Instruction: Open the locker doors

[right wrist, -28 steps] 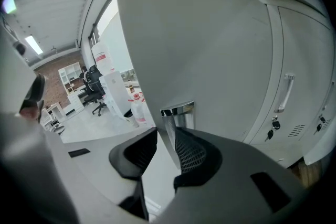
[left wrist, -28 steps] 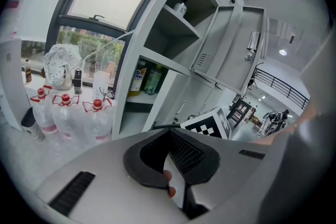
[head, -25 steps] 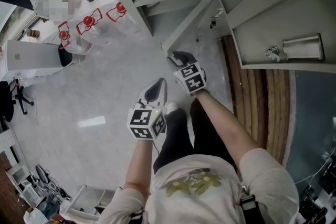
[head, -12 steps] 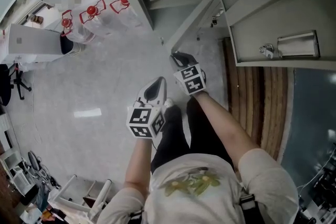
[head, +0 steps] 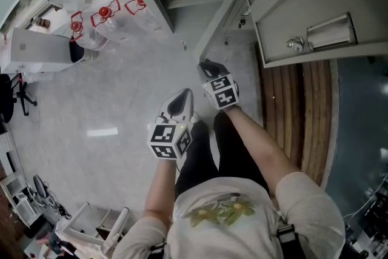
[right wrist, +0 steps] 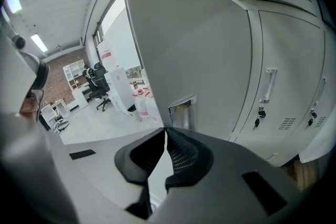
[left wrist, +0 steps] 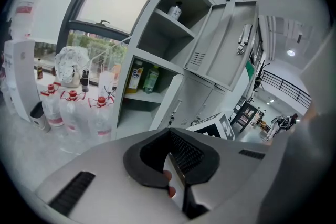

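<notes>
I'm seeing the locker door [right wrist: 199, 44] in smooth, matt grey painted metal, its handle recess [right wrist: 182, 113] shiny bare metal. Right, grainy wood planks [head: 297, 124]; the pale floor [head: 121, 100] looks glossy.

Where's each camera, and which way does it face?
Head view: on the person's head, steeply down at floor; arms, legs, left gripper, right gripper show.
Left gripper view: on that gripper, faces open lockers; shut jaws show.
Right gripper view: on that gripper, faces the door; jaws have just closed on its edge.
Head and right views share that door.

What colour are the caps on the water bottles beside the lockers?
Red caps, clearest in the left gripper view.
</notes>
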